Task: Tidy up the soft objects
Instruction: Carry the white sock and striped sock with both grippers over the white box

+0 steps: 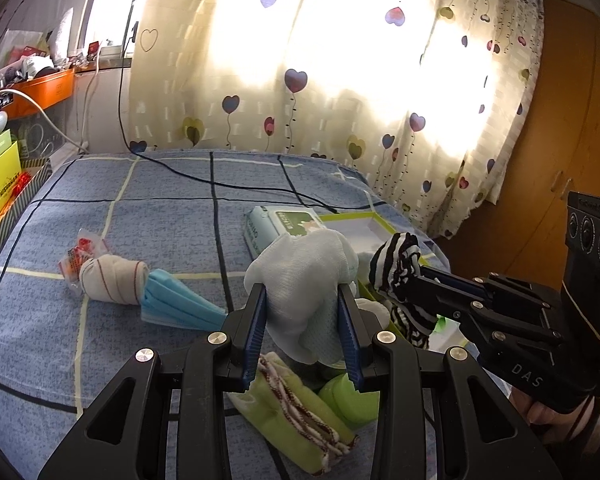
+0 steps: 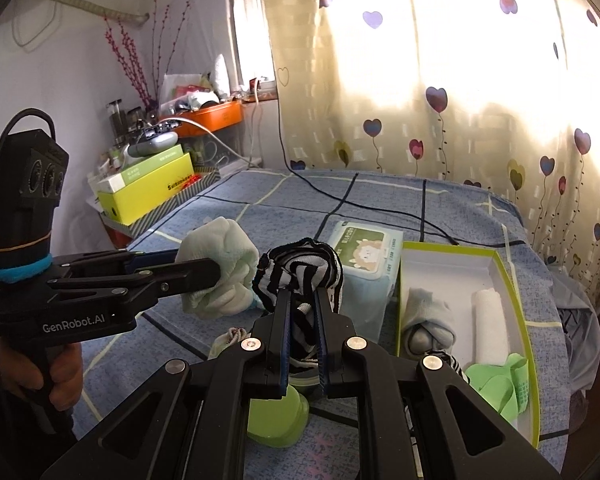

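Pale-green sock bundle (image 1: 300,276) clamped in left tool (image 1: 303,312); striped sock (image 2: 300,272) clamped in right tool (image 2: 303,320), both above the bed (image 1: 160,208). Green-rimmed box (image 2: 512,280) holds several rolls; a rolled sock (image 1: 112,284), mask (image 1: 176,300) and green towel (image 1: 296,420) remain outside.

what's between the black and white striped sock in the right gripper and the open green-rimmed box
Nothing visible. The right gripper holds the black and white striped sock in the air just left of the open green-rimmed box; the wet wipes pack sits behind, off the path.
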{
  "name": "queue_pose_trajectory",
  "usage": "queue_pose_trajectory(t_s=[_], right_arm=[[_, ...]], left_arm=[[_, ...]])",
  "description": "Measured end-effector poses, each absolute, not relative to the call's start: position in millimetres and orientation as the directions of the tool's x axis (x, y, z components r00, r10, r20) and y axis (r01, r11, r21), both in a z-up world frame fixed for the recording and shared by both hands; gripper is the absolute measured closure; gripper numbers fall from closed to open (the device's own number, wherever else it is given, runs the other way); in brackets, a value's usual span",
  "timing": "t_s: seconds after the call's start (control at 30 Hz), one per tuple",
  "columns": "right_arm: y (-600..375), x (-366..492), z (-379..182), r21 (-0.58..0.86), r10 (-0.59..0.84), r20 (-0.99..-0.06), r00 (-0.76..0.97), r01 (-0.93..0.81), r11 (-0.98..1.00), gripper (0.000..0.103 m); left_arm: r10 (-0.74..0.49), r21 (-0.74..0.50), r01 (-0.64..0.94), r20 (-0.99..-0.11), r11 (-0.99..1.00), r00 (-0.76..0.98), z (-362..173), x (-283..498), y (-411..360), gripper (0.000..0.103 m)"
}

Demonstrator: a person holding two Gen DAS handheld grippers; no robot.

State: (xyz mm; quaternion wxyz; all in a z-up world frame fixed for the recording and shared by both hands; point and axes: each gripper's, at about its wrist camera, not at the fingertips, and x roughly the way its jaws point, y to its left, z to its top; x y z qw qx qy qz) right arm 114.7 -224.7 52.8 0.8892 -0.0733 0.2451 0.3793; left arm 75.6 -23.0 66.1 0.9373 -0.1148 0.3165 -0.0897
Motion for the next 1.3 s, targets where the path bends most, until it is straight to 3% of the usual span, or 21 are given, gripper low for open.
queue_pose_trajectory(t_s=[1.3], right_arm=[[-347, 127, 40, 0.117, 0.513, -0.466, 0.721, -0.524, 0.844, 0.093]], left_arm=[[-0.38, -0.234, 0.299, -0.607, 0.925, 0.699, 69, 99, -132, 0.068]])
